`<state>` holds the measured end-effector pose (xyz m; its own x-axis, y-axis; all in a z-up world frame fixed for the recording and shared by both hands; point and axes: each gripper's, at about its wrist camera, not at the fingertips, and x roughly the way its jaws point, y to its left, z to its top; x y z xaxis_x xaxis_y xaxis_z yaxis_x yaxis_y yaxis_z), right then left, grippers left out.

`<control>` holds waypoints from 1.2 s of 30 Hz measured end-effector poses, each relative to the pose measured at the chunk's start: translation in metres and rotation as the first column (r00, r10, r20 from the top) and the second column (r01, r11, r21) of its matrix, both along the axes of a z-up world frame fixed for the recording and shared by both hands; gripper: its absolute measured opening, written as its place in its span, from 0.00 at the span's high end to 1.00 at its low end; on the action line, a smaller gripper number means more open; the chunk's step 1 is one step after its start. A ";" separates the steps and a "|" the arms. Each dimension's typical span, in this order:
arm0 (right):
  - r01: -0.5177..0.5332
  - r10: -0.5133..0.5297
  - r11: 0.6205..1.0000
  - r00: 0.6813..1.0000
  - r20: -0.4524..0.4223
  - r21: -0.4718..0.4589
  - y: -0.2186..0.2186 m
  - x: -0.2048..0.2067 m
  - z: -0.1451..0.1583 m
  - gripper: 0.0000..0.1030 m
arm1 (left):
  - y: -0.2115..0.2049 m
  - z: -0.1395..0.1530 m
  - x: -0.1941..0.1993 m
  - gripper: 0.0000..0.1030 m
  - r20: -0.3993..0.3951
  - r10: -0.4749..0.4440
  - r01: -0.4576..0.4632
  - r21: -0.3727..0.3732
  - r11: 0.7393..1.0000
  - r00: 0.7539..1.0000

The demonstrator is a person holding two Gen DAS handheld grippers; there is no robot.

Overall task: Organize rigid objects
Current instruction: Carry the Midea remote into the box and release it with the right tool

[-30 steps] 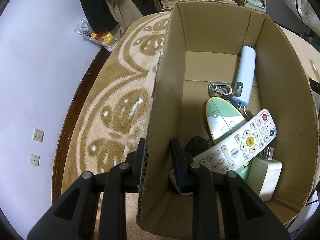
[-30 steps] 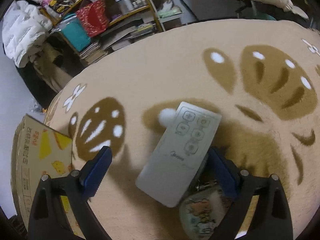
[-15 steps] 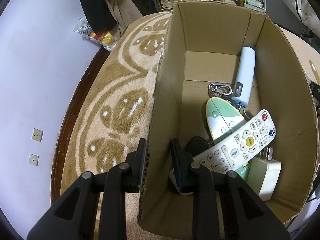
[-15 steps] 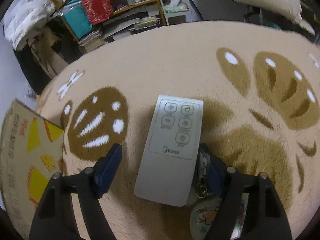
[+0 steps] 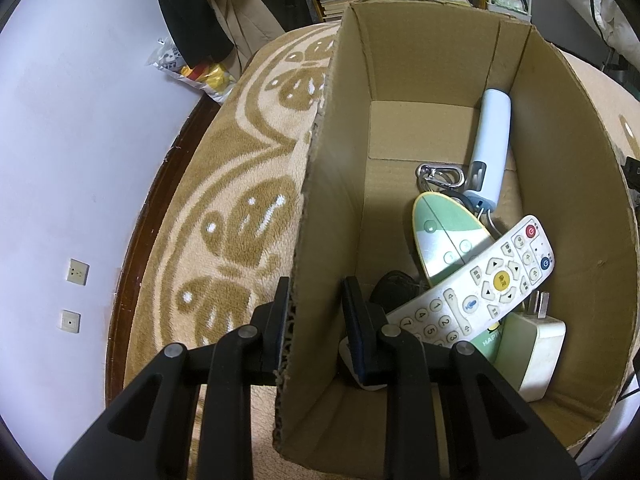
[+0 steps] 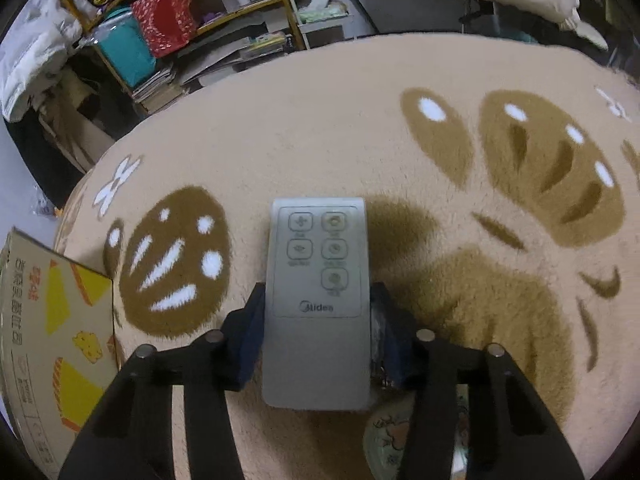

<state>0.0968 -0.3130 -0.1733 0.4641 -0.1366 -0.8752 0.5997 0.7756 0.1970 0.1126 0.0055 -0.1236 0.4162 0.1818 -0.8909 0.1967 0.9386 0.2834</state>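
Round illustrated item mostly hidden under grey Midea remote and right gripper, black object under white remote unidentifiable, cardboard box cut by left edge.

Patterned rug — cardboard box, remote

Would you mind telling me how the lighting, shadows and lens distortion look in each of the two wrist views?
Left wrist view: strong fisheye bending of the cardboard box walls, dark corners, shadow on the inner left wall, everything sharp. Right wrist view: the rug edge curves heavily, the grey remote throws a soft shadow to its right, no glare, and the shelf behind is dim.
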 end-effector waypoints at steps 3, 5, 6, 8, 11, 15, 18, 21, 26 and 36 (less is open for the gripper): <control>0.012 -0.013 1.000 1.000 0.024 0.018 0.002 -0.004 0.006 0.48 | 0.000 -0.001 0.001 0.76 -0.006 0.003 -0.003 -0.002 1.000 1.000; 0.011 -0.012 1.000 0.999 0.048 0.024 0.005 -0.008 0.013 0.48 | 0.001 -0.002 0.001 0.76 -0.007 0.004 -0.004 -0.003 1.000 1.000; 0.007 -0.008 1.000 0.998 0.061 0.018 0.009 -0.010 0.018 0.48 | 0.001 -0.002 0.001 0.76 -0.007 0.004 -0.004 -0.004 1.000 1.000; -0.009 0.009 1.000 0.996 0.092 0.002 0.013 -0.013 0.031 0.48 | 0.001 -0.003 0.002 0.76 -0.007 0.004 -0.004 -0.004 1.000 1.000; -0.037 0.037 0.999 0.990 0.139 -0.003 0.022 -0.017 0.047 0.48 | 0.001 -0.003 0.002 0.76 -0.007 0.004 -0.004 -0.004 1.000 1.000; -0.070 0.062 0.997 0.981 0.182 0.037 0.031 -0.019 0.054 0.48 | 0.001 -0.003 0.001 0.76 -0.008 0.005 -0.005 -0.006 1.000 1.000; -0.091 0.081 0.995 0.976 0.202 0.039 0.038 -0.017 0.054 0.48 | 0.002 -0.004 0.001 0.76 -0.008 0.006 -0.006 -0.008 1.000 1.000; -0.108 0.086 0.990 0.975 0.207 0.093 0.037 -0.016 0.047 0.48 | 0.002 -0.004 0.001 0.76 -0.008 0.006 -0.006 -0.008 1.000 1.000; -0.119 0.093 0.988 0.968 0.232 0.101 0.043 -0.018 0.050 0.48 | 0.003 -0.004 0.000 0.76 -0.008 0.007 -0.007 -0.008 1.000 1.000; -0.200 0.185 0.980 0.938 0.292 0.022 0.075 -0.026 0.082 0.48 | 0.003 -0.003 0.000 0.76 -0.008 0.006 -0.006 -0.008 1.000 1.000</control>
<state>0.0711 -0.2377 -0.0916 0.7098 0.0210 -0.7041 0.3520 0.8553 0.3803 0.1131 0.0081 -0.1270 0.4077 0.1771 -0.8958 0.1931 0.9421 0.2741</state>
